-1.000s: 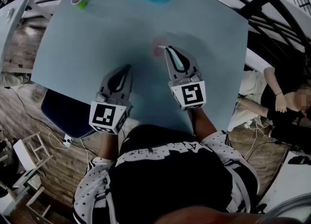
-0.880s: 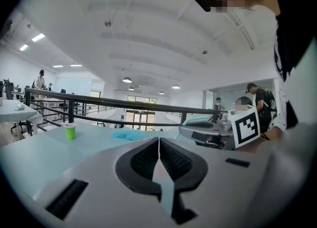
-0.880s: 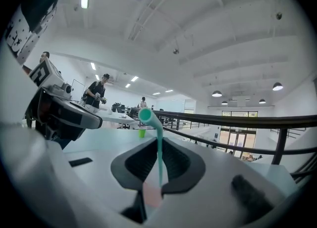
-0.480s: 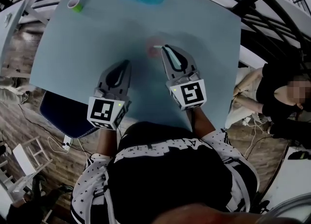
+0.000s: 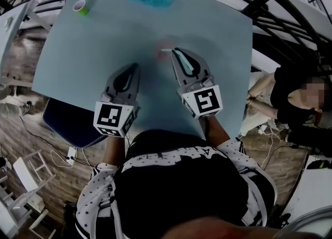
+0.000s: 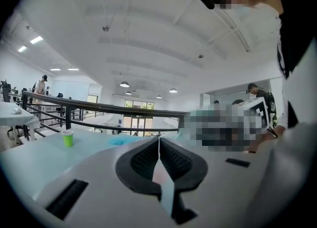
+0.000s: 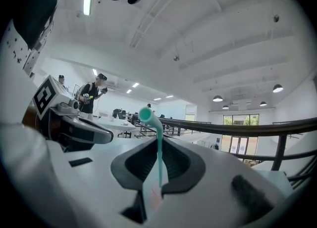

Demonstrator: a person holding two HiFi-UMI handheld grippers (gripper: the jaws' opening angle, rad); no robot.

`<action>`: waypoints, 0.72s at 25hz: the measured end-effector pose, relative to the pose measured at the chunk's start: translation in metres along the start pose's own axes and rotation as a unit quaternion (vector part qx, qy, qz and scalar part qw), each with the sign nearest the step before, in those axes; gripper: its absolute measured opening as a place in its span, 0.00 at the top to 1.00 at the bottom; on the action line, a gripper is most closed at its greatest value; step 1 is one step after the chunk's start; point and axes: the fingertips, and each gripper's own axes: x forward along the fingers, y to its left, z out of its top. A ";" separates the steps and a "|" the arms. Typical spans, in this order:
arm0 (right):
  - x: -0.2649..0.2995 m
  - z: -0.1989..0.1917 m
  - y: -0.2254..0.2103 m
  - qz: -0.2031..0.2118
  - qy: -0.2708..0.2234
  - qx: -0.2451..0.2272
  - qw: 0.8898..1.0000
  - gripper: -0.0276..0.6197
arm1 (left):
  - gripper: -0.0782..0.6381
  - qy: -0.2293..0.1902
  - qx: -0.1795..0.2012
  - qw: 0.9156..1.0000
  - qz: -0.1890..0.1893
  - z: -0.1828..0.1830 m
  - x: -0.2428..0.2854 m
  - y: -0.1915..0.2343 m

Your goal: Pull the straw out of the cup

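While the right gripper view looks along its claw, right gripper (image 7: pixel 159 140): clamped tight on the straw, pads meeting around it, a hold that suits a lift.
straw (image 7: pixel 159 148): teal, and its long axis runs along the jaw seam from 6 to 12 o'clock. The bent top nods toward 10 o'clock above the tips. Its lower end is hidden, so I cannot tell whether it has left the cup.

Left gripper view
left gripper (image 6: pixel 158 140): pads pressed together with nothing between them. It looks idle, probably because one claw is enough for a straw.
green cup (image 6: pixel 68 137): at 9 o'clock on the table, well apart.
blue cloth (image 6: pixel 121 142): lies just left of the jaw tips in this view, but farther off on the table.

Head view
table (image 5: pixel 78 56): pale blue, and both grippers reach over its near half.
pink cup (image 5: pixel 164 51): faint and blurred, near the table's middle. The right gripper's tips touch it or sit just beside it at 11 o'clock, so the claw is placed where the straw stands.
straw: only a short pale piece shows at those tips, pointing toward 9 o'clock.
left gripper: at 8 o'clock of the right one, apart from the pink cup.
bystanders: the green cup sits at the table's 11 o'clock corner and the blue cloth at its 12 o'clock edge.
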 end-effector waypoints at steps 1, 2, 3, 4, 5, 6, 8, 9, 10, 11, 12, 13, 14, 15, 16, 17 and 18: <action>-0.001 0.003 0.001 0.000 -0.002 0.002 1.000 0.89 | 0.87 -0.002 -0.001 1.000 -0.001 0.001 -0.001 0.000; -0.002 0.006 0.001 0.001 -0.005 0.003 1.000 0.89 | 0.87 -0.005 -0.001 1.000 -0.002 0.002 -0.002 -0.001; -0.004 0.008 0.002 0.001 -0.008 0.002 1.000 0.89 | 0.87 -0.007 0.000 1.000 -0.003 0.004 -0.002 -0.001; -0.005 0.011 0.002 0.002 -0.010 0.000 1.000 0.89 | 0.87 -0.010 0.001 1.000 -0.004 0.005 -0.002 -0.002; -0.006 0.014 0.003 0.002 -0.012 -0.003 1.000 0.89 | 0.87 -0.013 0.001 1.000 -0.005 0.007 -0.002 -0.002; -0.007 0.016 0.003 0.003 -0.014 -0.004 1.000 0.89 | 0.87 -0.015 0.002 1.000 -0.005 0.008 -0.002 -0.003; -0.010 0.020 0.005 0.004 -0.019 -0.002 1.000 0.89 | 0.87 -0.020 0.003 1.000 -0.008 0.010 -0.004 -0.005; -0.011 0.022 0.006 0.003 -0.021 -0.002 1.000 0.89 | 0.87 -0.022 0.003 1.000 -0.009 0.011 -0.005 -0.006; -0.013 0.024 0.007 0.003 -0.023 -0.004 1.000 0.89 | 0.87 -0.023 0.004 1.000 -0.011 0.012 -0.005 -0.007; -0.014 0.027 0.008 0.002 -0.024 -0.006 1.000 0.89 | 0.87 -0.024 0.005 1.000 -0.013 0.013 -0.006 -0.008; -0.015 0.029 0.008 0.002 -0.025 -0.007 1.000 0.89 | 0.87 -0.025 0.005 1.000 -0.015 0.014 -0.006 -0.009; -0.016 0.031 0.008 0.002 -0.026 -0.007 1.000 0.89 | 0.87 -0.026 0.006 0.999 -0.017 0.015 -0.006 -0.010; -0.017 0.033 0.008 0.002 -0.028 -0.005 1.000 0.89 | 0.87 -0.027 0.006 0.999 -0.019 0.016 -0.006 -0.010; -0.018 0.034 0.008 0.001 -0.029 -0.003 1.000 0.89 | 0.87 -0.029 0.005 0.999 -0.021 0.016 -0.006 -0.012; -0.020 0.035 0.008 0.000 -0.030 -0.001 1.000 0.89 | 0.87 -0.030 0.005 0.999 -0.024 0.017 -0.005 -0.013; -0.022 0.036 0.008 -0.002 -0.030 0.000 1.000 0.89 | 0.87 -0.032 0.005 0.999 -0.026 0.017 -0.005 -0.014; -0.024 0.037 0.008 -0.004 -0.031 -0.001 1.000 0.89 | 0.87 -0.033 0.005 0.999 -0.028 0.018 -0.005 -0.015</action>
